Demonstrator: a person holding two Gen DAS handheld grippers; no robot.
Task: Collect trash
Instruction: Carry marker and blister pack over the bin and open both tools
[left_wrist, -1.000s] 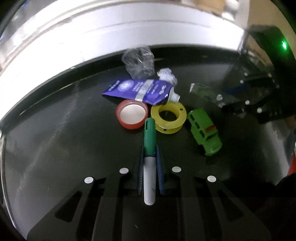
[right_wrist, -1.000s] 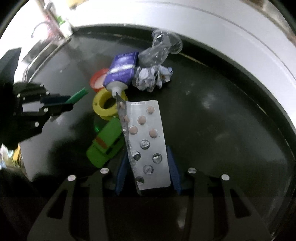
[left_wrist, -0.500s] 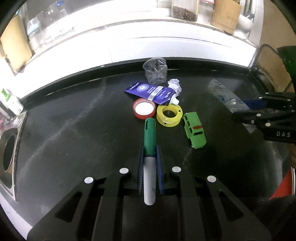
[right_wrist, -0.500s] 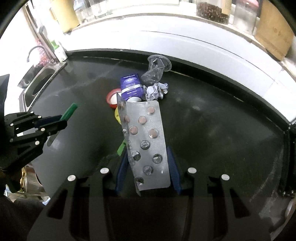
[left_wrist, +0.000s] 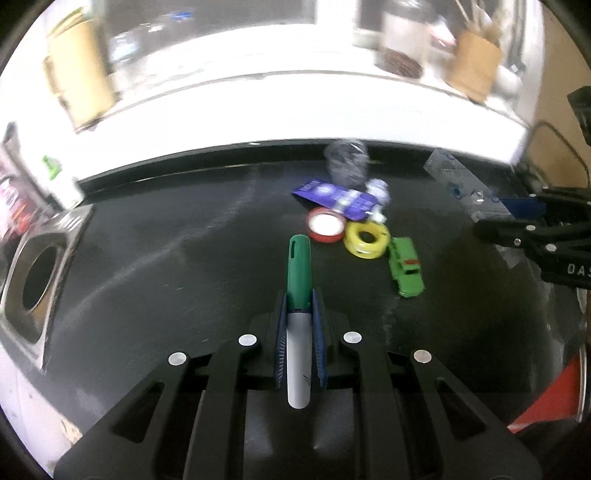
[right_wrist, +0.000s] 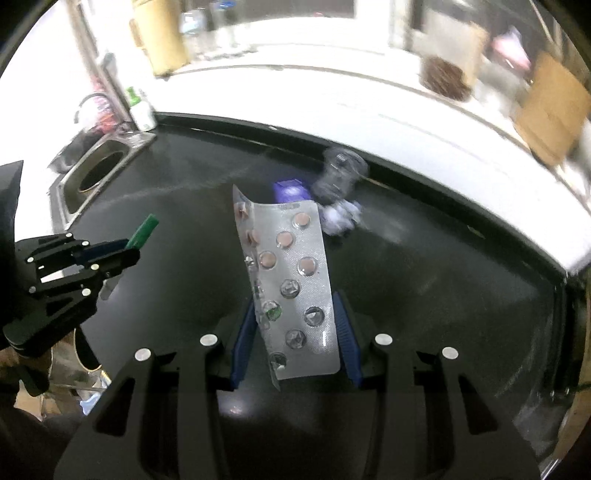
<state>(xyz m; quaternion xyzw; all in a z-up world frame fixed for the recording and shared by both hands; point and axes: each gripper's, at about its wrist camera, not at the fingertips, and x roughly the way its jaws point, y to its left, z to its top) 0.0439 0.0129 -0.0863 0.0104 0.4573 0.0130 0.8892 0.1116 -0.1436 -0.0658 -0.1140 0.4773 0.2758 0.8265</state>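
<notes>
The left tool is clamped tight on a marker with a green cap, gripping it around the white barrel so the cap sticks out ahead of the blue pads. The right tool is partly closed on a blister pack of pills, which stands up between its pads; several pockets near the bottom look already popped, while those near the top hold pills. Both tools hang above the dark tabletop, each with its item lifted clear of it.

Out beyond the left tool, a small pile lies on the tabletop: a red lid, a yellow tape roll just beside it, a green toy car, a purple tube, a crumpled paper ball and a clear plastic cup near the back edge. At the left end of the tabletop is a metal plate with a round hole, which may be the disposal opening.

By my reading the task is at an early to middle stage: two items are picked up but not yet dropped anywhere, and the tube, paper ball and cup at least remain to be collected. The car and tape may not count as trash.
</notes>
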